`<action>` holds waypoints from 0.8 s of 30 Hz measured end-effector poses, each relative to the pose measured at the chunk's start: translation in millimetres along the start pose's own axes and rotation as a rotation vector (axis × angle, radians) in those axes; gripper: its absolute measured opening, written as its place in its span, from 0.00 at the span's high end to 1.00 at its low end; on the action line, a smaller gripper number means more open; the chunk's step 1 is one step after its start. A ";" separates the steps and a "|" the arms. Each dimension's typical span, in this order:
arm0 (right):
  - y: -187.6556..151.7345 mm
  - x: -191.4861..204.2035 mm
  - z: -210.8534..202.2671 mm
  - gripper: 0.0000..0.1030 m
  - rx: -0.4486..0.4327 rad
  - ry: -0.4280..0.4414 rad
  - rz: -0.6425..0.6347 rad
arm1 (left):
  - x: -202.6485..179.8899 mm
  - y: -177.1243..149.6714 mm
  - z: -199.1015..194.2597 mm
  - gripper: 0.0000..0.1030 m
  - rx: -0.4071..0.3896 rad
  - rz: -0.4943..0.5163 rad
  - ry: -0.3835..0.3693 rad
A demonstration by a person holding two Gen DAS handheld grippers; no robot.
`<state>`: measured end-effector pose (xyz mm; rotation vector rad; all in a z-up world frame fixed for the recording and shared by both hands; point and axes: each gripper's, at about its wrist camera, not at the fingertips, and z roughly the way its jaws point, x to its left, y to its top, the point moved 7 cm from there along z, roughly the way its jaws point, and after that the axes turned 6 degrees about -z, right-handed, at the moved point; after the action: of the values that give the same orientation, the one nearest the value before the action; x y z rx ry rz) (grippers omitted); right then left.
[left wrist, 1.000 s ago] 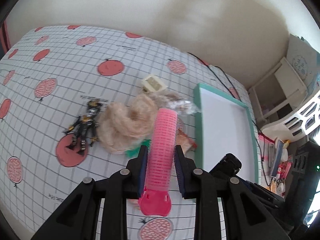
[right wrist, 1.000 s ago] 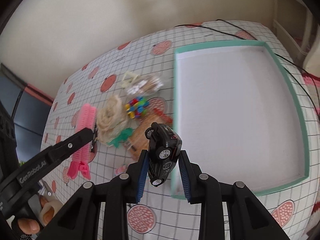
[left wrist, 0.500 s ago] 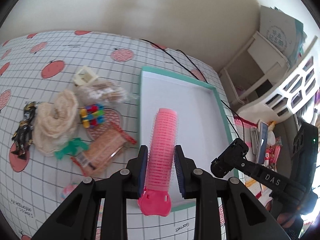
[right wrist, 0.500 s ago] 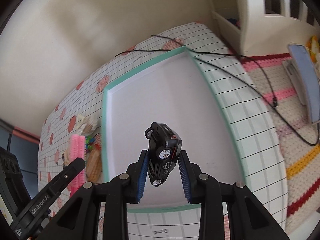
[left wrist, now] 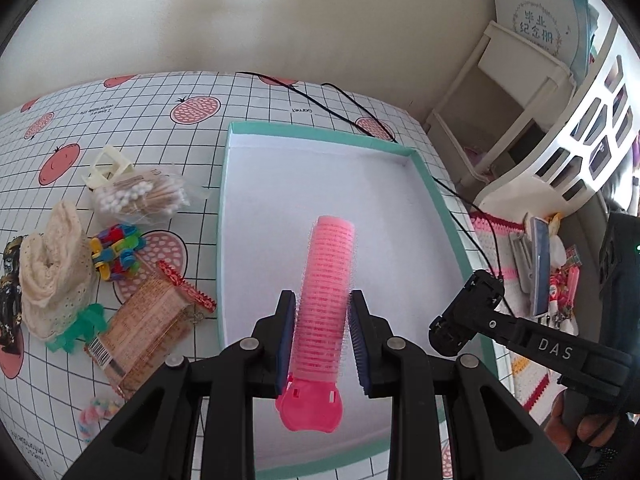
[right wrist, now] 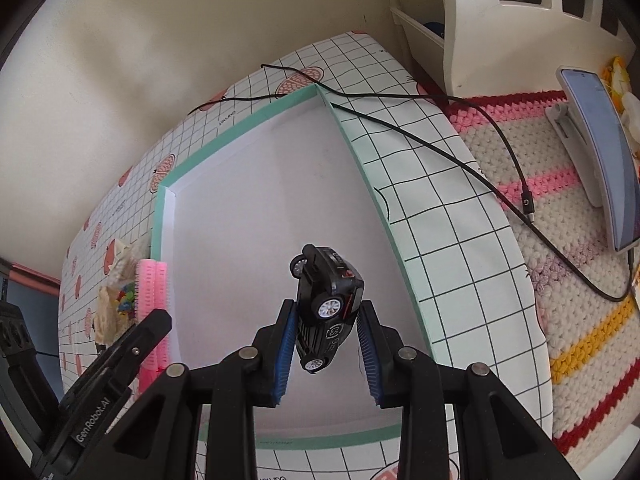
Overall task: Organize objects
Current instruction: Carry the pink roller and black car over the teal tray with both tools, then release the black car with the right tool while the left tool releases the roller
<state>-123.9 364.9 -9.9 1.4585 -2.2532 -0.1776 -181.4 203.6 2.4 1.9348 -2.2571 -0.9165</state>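
Observation:
My left gripper (left wrist: 322, 320) is shut on a pink hair roller clip (left wrist: 326, 288) and holds it over the near half of the white tray with a teal rim (left wrist: 434, 196). My right gripper (right wrist: 326, 332) is shut on a black toy car (right wrist: 326, 304), nose down, over the same tray (right wrist: 372, 192). The right gripper also shows at the tray's right edge in the left wrist view (left wrist: 464, 312). The roller also shows at the tray's left rim in the right wrist view (right wrist: 154, 296).
Left of the tray lie a bag of cotton swabs (left wrist: 138, 196), a cream lace cloth (left wrist: 52, 276), colourful beads (left wrist: 116, 252), a snack packet (left wrist: 148, 332), a green clip (left wrist: 78, 328) and a dark figure (left wrist: 8, 296). A black cable (right wrist: 460, 156) crosses the tray's far corner.
Both grippers have swung right from the pile of objects to over the tray, each still holding its object.

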 end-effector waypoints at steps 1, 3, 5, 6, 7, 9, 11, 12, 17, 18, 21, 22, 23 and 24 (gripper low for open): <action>0.8 -0.1 1.2 0.68 -0.001 0.000 -0.002 | 0.8 -0.5 3.1 0.73 0.004 0.002 0.005; 1.7 0.0 3.4 0.68 0.000 -0.004 -0.007 | 1.6 -1.6 10.5 0.73 0.011 0.007 0.013; 2.5 1.0 5.3 0.68 0.001 -0.005 -0.014 | 2.4 -4.0 18.0 0.73 0.020 0.016 0.028; 3.0 1.9 6.4 0.68 0.001 -0.004 -0.017 | 2.9 -4.7 21.1 0.73 0.024 0.020 0.034; 3.4 2.7 7.4 0.68 0.001 -0.005 -0.019 | 3.5 -5.4 23.6 0.73 0.027 0.021 0.037; 4.4 4.4 9.6 0.68 0.004 -0.008 -0.025 | 3.8 -6.2 27.9 0.73 0.031 0.022 0.042; 4.9 7.3 11.4 0.68 0.006 -0.015 -0.042 | 3.3 -6.1 30.6 0.72 0.032 0.027 0.049; 5.2 9.1 11.6 0.68 0.003 -0.017 -0.050 | 3.3 -6.1 31.1 0.73 0.032 0.029 0.052; 7.8 14.5 7.9 0.68 -0.017 -0.015 -0.056 | 1.8 -4.7 28.2 0.72 0.022 0.043 0.061; 7.9 15.9 6.6 0.68 -0.019 -0.012 -0.061 | 1.9 -4.0 26.6 0.72 0.021 0.043 0.063; 8.6 18.6 1.6 0.68 -0.030 -0.017 -0.071 | 0.8 -2.5 20.6 0.71 0.020 0.043 0.055; 9.1 19.6 0.0 0.68 -0.034 -0.013 -0.070 | 0.4 -1.2 17.9 0.72 0.015 0.046 0.055; 9.2 20.3 -2.2 0.68 -0.037 -0.008 -0.068 | -0.3 0.3 13.9 0.71 0.008 0.050 0.057; 9.2 21.2 -4.4 0.68 -0.042 -0.006 -0.068 | -1.0 1.5 10.5 0.71 0.001 0.051 0.059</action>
<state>-136.8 350.5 3.5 1.5153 -2.1925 -0.2487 -186.6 208.8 -5.2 1.8698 -2.2632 -0.8420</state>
